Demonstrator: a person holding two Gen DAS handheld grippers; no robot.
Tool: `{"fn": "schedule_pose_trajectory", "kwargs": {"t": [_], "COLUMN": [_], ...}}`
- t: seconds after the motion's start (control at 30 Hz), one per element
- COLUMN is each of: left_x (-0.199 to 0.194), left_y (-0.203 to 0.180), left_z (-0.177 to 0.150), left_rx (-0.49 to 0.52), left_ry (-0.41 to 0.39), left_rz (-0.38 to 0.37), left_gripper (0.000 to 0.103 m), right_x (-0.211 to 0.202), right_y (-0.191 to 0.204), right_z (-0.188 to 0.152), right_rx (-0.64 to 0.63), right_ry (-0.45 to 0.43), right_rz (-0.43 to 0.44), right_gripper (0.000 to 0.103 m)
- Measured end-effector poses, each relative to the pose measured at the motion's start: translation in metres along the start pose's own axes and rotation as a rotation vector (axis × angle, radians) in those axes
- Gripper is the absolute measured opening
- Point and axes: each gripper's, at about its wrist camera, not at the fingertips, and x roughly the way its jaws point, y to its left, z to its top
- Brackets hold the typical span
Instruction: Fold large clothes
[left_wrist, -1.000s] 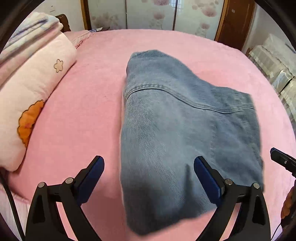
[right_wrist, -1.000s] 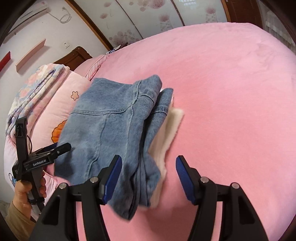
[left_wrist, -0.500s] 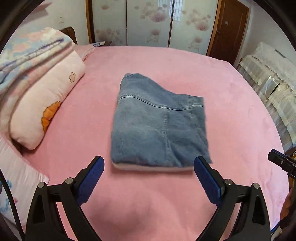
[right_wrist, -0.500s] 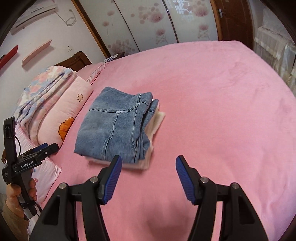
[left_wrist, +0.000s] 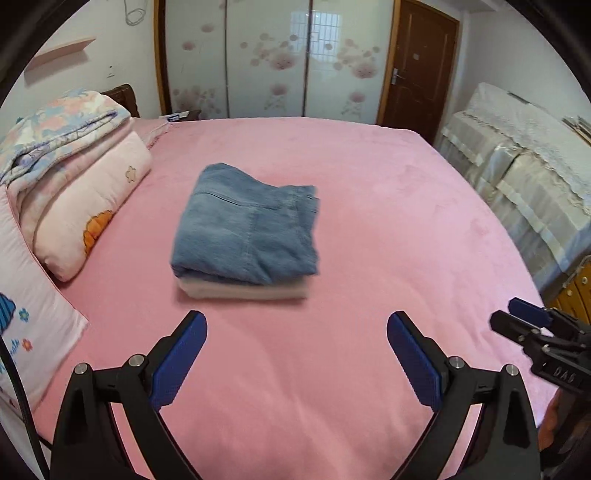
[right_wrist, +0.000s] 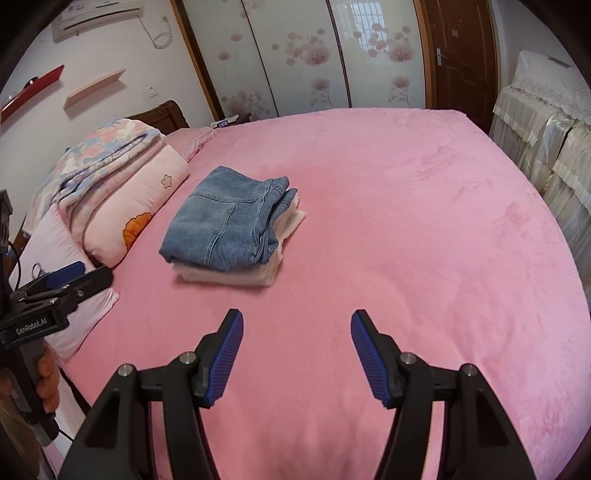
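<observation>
Folded jeans (left_wrist: 246, 232) on a pale folded garment (right_wrist: 236, 276), on the pink bed (left_wrist: 369, 229), well ahead of left gripper (left_wrist: 295, 354) and right gripper (right_wrist: 296, 350), both released and empty

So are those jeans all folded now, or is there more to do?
Looks done: the jeans lie folded in a compact stack on a pale folded garment on the pink bed. In hand: nothing; the left hand-held gripper and right hand-held gripper are open and empty. No unfolded clothes are visible.

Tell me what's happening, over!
Left gripper open, right gripper open, both empty. Folded blue denim jeans stacked on folded white garment. Pink bedspread, nothing blocking.
</observation>
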Motion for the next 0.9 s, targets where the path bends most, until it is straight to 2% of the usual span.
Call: {"fn": "schedule_pose_trajectory", "kwargs": {"t": [0.2, 0.3, 0.37, 0.4, 0.47, 0.5, 0.6, 0.73, 0.9], "left_x": [-0.03, -0.042, -0.048, -0.051, -0.055, -0.058, -0.062, -0.062, -0.067], "left_y": [-0.042, -0.057, -0.064, -0.068, -0.072, -0.074, -0.077, -0.077, -0.08], "left_z": [-0.035, -0.056, -0.071, -0.082, -0.095, -0.105, -0.126, -0.151, -0.174], "left_rx": [0.019, 0.005, -0.008, -0.012, -0.015, -0.015, -0.021, -0.063, -0.069], "left_ry": [-0.044, -0.039, -0.035, -0.032, -0.037, -0.039, -0.033, 0.001, 0.003], "left_rz": [-0.034, -0.045, -0.035, -0.007, 0.008, 0.018, 0.039, 0.023, 0.025], "left_gripper": [0.098, 0.098, 0.098, 0.098, 0.098, 0.098, 0.098, 0.098, 0.098], "right_x": [-0.046, -0.065, -0.076, -0.081, -0.09, -0.096, -0.106, -0.113, -0.117], "right_y": [-0.005, -0.009, -0.012, -0.014, -0.017, -0.019, -0.021, -0.018, -0.013], "right_z": [-0.039, -0.059, -0.072, -0.077, -0.09, -0.097, -0.118, -0.142, -0.169], "right_rx": [0.003, 0.024, 0.035, 0.04, 0.056, 0.068, 0.078, 0.079, 0.053], "right_ry": [-0.053, -0.075, -0.09, -0.097, -0.118, -0.132, -0.155, -0.163, -0.177], "right_rz": [-0.031, -0.038, -0.045, -0.045, -0.049, -0.053, -0.057, -0.075, -0.104], "right_gripper": [0.062, 0.062, 0.064, 0.066, 0.076, 0.077, 0.077, 0.077, 0.077]}}
